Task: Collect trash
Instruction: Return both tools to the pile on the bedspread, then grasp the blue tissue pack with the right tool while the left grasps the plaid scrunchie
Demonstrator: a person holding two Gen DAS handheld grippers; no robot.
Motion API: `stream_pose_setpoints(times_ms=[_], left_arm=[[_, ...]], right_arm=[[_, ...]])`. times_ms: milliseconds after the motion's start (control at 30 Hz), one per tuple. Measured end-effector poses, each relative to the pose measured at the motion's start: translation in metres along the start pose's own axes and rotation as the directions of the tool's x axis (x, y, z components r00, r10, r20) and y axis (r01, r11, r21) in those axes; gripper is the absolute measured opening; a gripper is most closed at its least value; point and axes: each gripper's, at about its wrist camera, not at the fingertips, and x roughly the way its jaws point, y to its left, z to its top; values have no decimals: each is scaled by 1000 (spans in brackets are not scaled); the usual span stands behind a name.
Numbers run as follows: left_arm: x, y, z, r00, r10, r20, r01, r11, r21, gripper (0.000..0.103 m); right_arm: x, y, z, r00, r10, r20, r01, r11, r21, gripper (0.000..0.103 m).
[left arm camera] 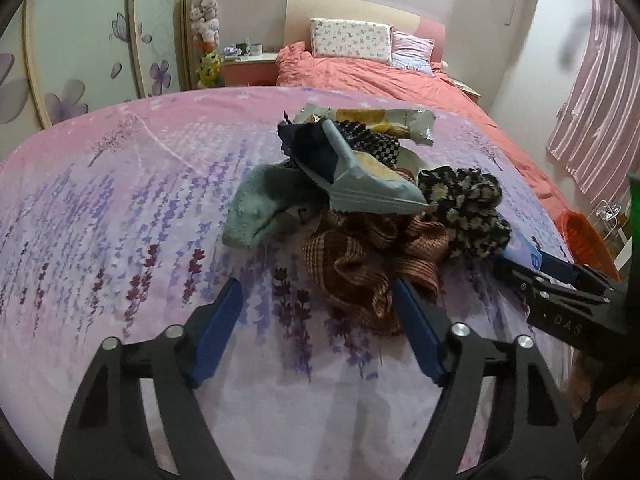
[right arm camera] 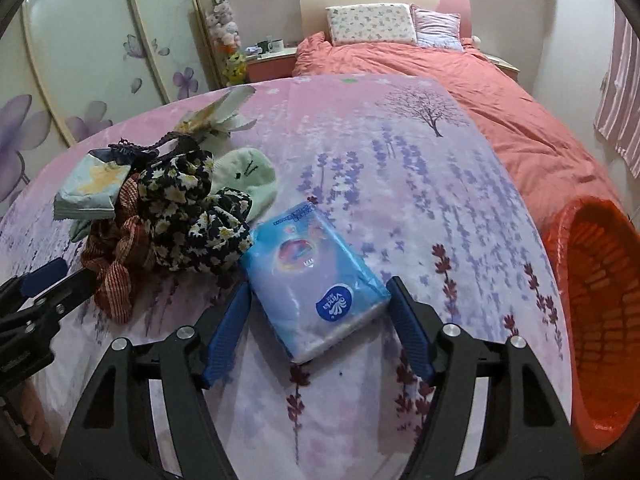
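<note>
Right wrist view: right tongs released astride the blue tissue pack near the bed's front edge; clench squarely across its width; left tongs released beside the pile.

Both grippers are black frames with silver screws and ribbed blue fingers.

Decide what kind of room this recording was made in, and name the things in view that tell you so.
Almost certainly a bedroom. A bed with a coral duvet and two pillows stands against the far wall, a bedside table sits next to it, and a wardrobe with flower-printed sliding doors lines the left side.
</note>
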Motion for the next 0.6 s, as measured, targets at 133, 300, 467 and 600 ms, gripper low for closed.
stream_pose_setpoints(times_ms=[133,300,467,600], left_arm=[[14,-3,5,999,-22,-27,21,999,-25,60],[23,-9,10,998,-43,-36,42,999,-35,33],[14,-3,3,999,-5,-34,5,1000,0,30],[4,16,-5,999,36,-30,-35,999,11,37]], right_arm=[[-1,0,-1,1000,5,4,-5,1000,6,64],[-4,-9,-4,1000,-12,12,11,999,48,61],[-14,-29,-13,994,-112,13,109,988,113,61],[-18,-33,-20,994,-110,7,108,985,131,63]])
